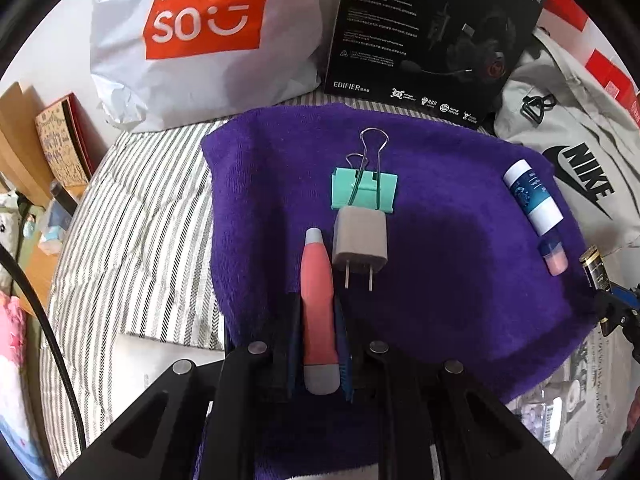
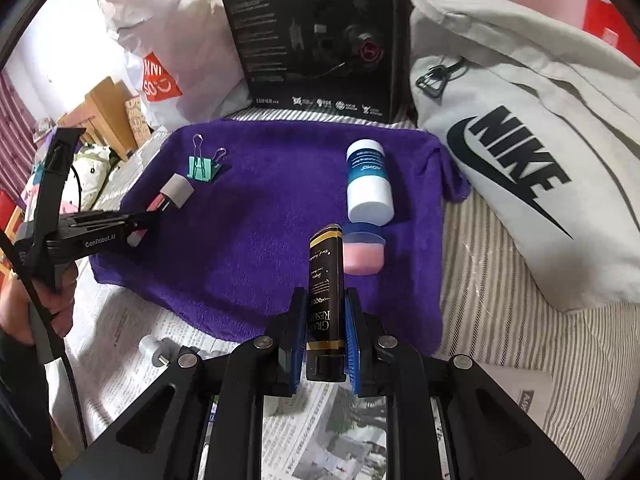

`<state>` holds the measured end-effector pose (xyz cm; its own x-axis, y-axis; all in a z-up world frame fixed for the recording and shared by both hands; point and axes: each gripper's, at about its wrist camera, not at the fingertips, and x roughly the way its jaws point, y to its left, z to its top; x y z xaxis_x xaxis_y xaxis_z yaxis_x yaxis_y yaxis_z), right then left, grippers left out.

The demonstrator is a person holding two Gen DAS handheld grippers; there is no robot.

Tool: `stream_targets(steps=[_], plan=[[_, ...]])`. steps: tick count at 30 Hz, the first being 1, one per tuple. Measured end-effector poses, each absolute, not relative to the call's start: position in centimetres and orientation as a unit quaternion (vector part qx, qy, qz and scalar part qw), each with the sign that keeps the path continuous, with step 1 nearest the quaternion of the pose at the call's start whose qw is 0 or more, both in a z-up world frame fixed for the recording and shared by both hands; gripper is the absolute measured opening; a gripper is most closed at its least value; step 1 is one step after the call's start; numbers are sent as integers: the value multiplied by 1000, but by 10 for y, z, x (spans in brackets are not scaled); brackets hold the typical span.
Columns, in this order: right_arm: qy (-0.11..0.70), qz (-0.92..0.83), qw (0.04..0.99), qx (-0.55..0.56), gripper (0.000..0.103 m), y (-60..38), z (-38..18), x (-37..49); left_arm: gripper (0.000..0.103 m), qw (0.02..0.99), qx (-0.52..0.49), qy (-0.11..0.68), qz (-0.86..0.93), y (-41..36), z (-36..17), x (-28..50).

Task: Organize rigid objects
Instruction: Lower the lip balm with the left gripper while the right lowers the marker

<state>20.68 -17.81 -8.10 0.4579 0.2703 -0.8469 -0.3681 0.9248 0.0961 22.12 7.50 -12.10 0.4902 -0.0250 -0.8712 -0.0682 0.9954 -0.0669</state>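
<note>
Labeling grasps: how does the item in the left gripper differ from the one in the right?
The coral pen-shaped tool in the left gripper is rounded, coral with grey ends. The black box in the right gripper is squarish, black with gold bands and printed text. The tool lies beside a grey charger; the box points past a pink-filled jar. Both are long, clamped between fingers, over the purple towel.

On the purple towel (image 1: 440,264) lie binder clip (image 1: 364,192), grey charger (image 1: 360,244), white bottle (image 1: 530,196), pink jar (image 1: 554,258).
</note>
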Motion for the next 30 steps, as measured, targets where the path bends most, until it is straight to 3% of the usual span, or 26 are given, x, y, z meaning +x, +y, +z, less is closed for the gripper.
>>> stream_targets(steps=[8,14,30], plan=[[502,200,837,-81,16,-155,-97,223,19,865,-38,500,12,71,-123,225],[516,198,828,-93,14,-151,-109,230,38,863,-37,504,-3,65,-122,221],[514,200,827,-106,11,-146,-120,243,38,868,-39,495,-2,63,-99,175]])
